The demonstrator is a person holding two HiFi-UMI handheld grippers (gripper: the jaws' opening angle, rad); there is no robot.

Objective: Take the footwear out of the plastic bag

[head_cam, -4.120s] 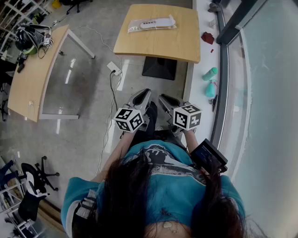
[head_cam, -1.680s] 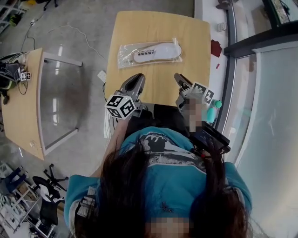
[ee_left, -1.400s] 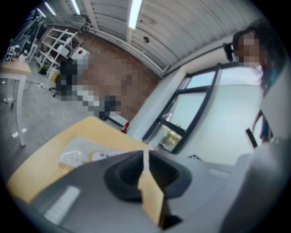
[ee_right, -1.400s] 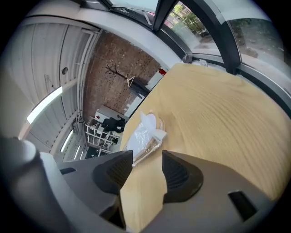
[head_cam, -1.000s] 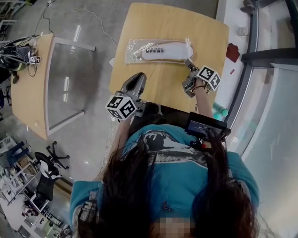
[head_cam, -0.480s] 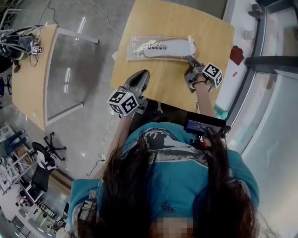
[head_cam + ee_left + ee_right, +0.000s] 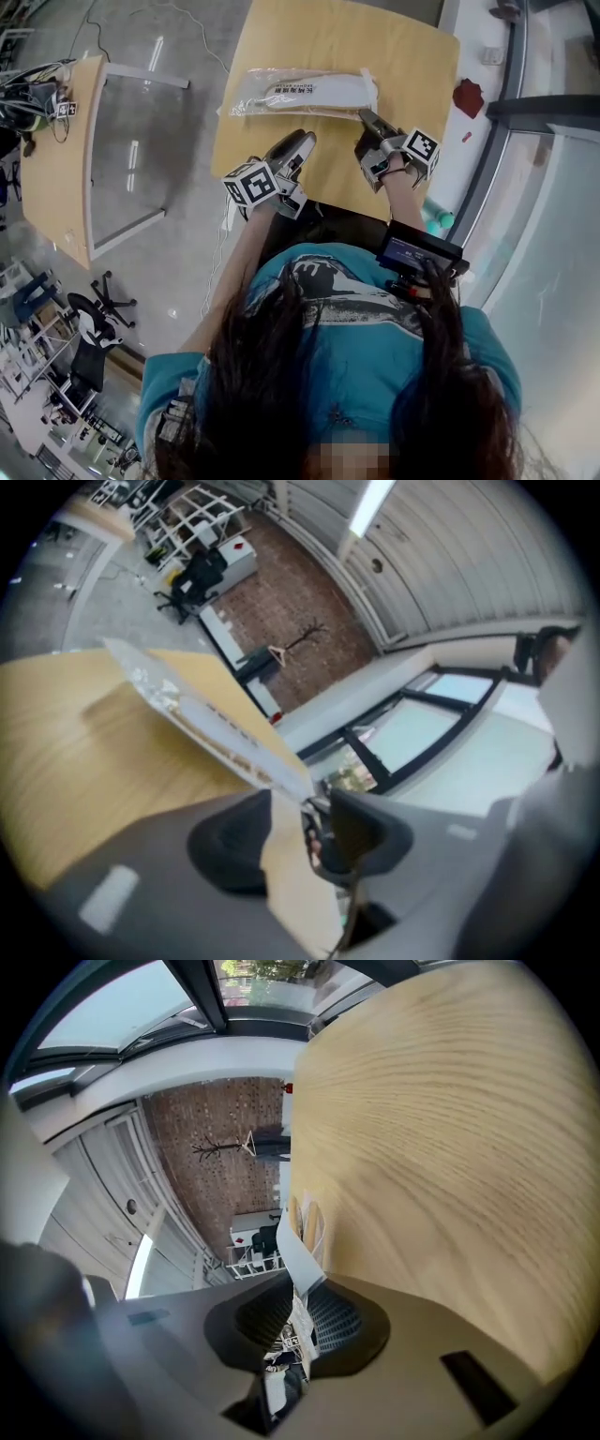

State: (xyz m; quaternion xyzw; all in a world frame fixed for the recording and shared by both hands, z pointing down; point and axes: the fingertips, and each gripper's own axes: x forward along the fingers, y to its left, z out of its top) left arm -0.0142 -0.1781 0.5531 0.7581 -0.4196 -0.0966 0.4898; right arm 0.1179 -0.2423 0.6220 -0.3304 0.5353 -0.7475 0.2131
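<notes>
- Head view: the plastic bag [image 7: 272, 94] lies on the table [image 7: 412, 56] with the white footwear [image 7: 319, 89] inside. The right claw [image 7: 366, 119] is at its right end, the left claw [image 7: 302, 148] near its front edge.
- Left gripper view: left claw released, jaws just opened, nothing gripped. The plastic bag ahead is blurred.
- Right gripper view: right claw clenched on the plastic bag's film, jaws just closed. The footwear is hard to make out.

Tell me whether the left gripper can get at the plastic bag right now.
Probably yes. The left gripper has just been opening its jaws, with only table showing between them, and the plastic bag lies just past their tips, its end pinched by the right gripper. Nothing blocks the way.
</notes>
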